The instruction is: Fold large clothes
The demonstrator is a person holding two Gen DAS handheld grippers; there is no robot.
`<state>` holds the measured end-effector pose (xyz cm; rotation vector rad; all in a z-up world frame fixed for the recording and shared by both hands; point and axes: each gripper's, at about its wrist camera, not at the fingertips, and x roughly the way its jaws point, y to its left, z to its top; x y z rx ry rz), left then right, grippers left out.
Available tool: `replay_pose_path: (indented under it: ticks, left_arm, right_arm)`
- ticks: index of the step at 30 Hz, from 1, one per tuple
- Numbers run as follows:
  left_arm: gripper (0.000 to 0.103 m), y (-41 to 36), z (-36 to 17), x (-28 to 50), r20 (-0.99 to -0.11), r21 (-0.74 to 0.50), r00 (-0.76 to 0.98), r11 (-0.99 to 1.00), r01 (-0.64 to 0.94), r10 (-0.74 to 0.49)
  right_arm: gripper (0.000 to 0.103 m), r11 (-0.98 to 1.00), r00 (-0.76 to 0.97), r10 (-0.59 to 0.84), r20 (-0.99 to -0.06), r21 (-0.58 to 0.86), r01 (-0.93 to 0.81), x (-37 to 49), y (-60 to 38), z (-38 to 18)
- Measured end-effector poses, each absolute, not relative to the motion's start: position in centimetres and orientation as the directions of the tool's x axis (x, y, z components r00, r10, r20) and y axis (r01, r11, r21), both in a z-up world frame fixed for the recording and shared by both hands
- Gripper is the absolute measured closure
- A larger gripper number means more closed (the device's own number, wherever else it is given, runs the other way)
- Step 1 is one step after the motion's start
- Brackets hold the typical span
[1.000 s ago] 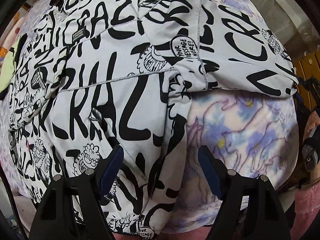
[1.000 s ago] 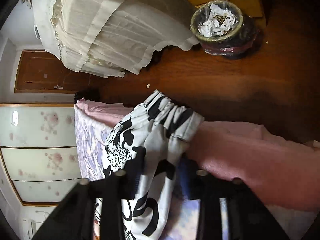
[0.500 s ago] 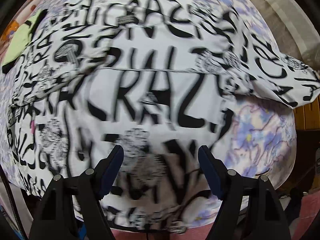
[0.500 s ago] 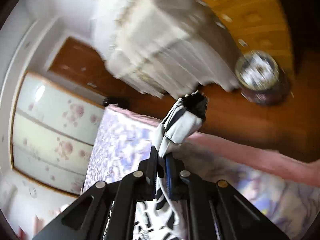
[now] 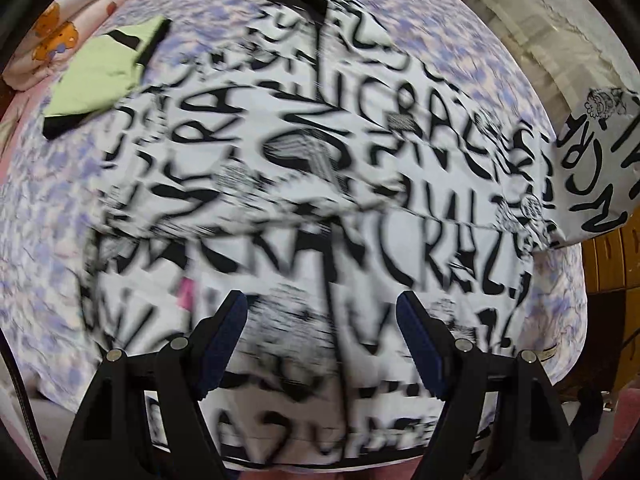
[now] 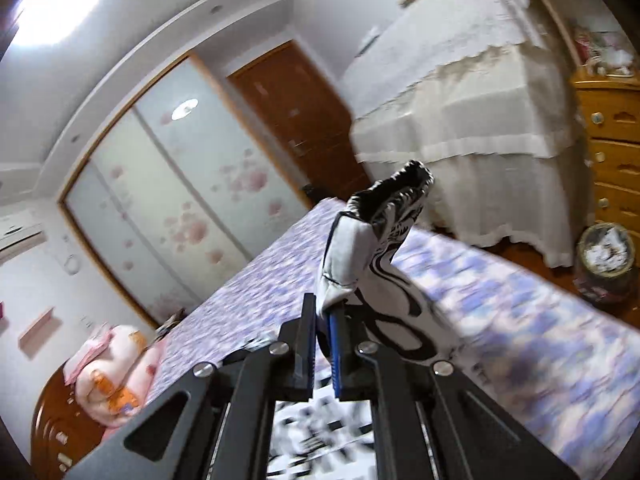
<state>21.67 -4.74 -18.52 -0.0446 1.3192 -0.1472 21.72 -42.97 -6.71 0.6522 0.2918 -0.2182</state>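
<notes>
Right gripper (image 6: 325, 322) was clamped on a bunched, cuffed end of the black-and-white lettered garment (image 5: 312, 208), lifted above the bed (image 6: 248, 280); below the jaws the cloth ran out of frame. Left gripper (image 5: 322, 336) hung unclenched, nothing between its fingers, over the garment spread on the lilac bedcover (image 5: 52, 216). Motion blur made the print mostly unreadable, and a green cloth (image 5: 104, 76) lay beside it.
</notes>
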Motion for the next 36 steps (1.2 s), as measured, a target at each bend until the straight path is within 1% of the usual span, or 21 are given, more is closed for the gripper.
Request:
replay_pose_path:
  ticks: [5, 12, 16, 20, 21, 23, 25, 29, 30, 31, 32, 33, 34, 36]
  left_arm:
    - [0.027, 1.9, -17.3, 23.3, -0.95, -0.119, 0.285, 0.991, 0.056, -0.13]
    - [0.025, 9.8, -18.2, 24.5, -0.938, -0.133, 0.327, 0.991, -0.032, -0.116]
    - [0.025, 12.8, -19.6, 25.2, -0.939, -0.127, 0.33, 0.989, -0.08, -0.093]
    - [0.025, 15.3, -20.7, 25.9, -0.931, -0.177, 0.348, 0.972, -0.155, -0.114]
    - [0.025, 15.6, -20.9, 26.0, -0.929, -0.19, 0.349, 0.968, -0.167, -0.122]
    - [0.025, 16.3, -21.6, 26.3, -0.928, -0.206, 0.348, 0.961, -0.186, -0.132]
    - [0.025, 16.5, -22.4, 26.6, -0.93, -0.204, 0.344, 0.961, -0.187, -0.13]
    - [0.025, 16.5, -23.8, 27.4, -0.938, -0.208, 0.317, 0.961, -0.182, -0.142]
    - [0.025, 16.5, -24.0, 27.5, -0.939, -0.212, 0.311, 0.96, -0.181, -0.149]
    - [0.025, 16.4, -24.2, 27.7, -0.94, -0.217, 0.304, 0.96, -0.179, -0.156]
    - [0.025, 16.3, -24.4, 27.9, -0.941, -0.218, 0.298, 0.96, -0.175, -0.159]
    - [0.025, 16.1, -24.4, 28.1, -0.942, -0.215, 0.294, 0.961, -0.172, -0.158]
    - [0.025, 15.9, -24.5, 28.2, -0.943, -0.213, 0.291, 0.963, -0.167, -0.158]
    - [0.025, 15.3, -24.3, 28.7, -0.945, -0.215, 0.284, 0.965, -0.152, -0.166]
  right_arm:
    - [0.098, 0.781, 0.95, -0.01, -0.312, 0.591, 0.203, 24.3, -34.6, -7.0]
    - [0.098, 0.812, 0.919, 0.158, -0.362, 0.577, 0.088, 28.3, -23.3, -10.6]
    - [0.098, 0.86, 0.848, 0.203, -0.49, 0.504, 0.086, 31.4, -17.2, -15.9]
    - [0.097, 0.904, 0.764, 0.22, -0.607, 0.421, 0.074, 33.1, -12.8, -22.1]
    - [0.094, 0.919, 0.732, 0.219, -0.646, 0.389, 0.068, 33.5, -11.7, -23.8]
    - [0.093, 0.937, 0.687, 0.217, -0.693, 0.345, 0.052, 33.7, -10.0, -25.8]
    - [0.091, 0.935, 0.631, 0.237, -0.739, 0.351, 0.059, 33.7, -9.5, -28.2]
    - [0.089, 0.916, 0.556, 0.279, -0.783, 0.391, 0.09, 33.3, -9.4, -31.2]
    - [0.087, 0.91, 0.536, 0.297, -0.791, 0.403, 0.091, 33.3, -9.5, -31.8]
    - [0.079, 0.91, 0.519, 0.306, -0.798, 0.406, 0.087, 33.5, -9.5, -32.1]
    - [0.074, 0.91, 0.507, 0.312, -0.804, 0.405, 0.082, 34.0, -9.6, -32.0]
    - [0.058, 0.912, 0.471, 0.332, -0.817, 0.405, 0.06, 34.3, -9.3, -32.1]
    - [0.048, 0.909, 0.445, 0.356, -0.821, 0.415, 0.037, 34.7, -9.0, -32.0]
    - [0.047, 0.911, 0.432, 0.368, -0.823, 0.412, 0.009, 35.2, -8.6, -31.3]
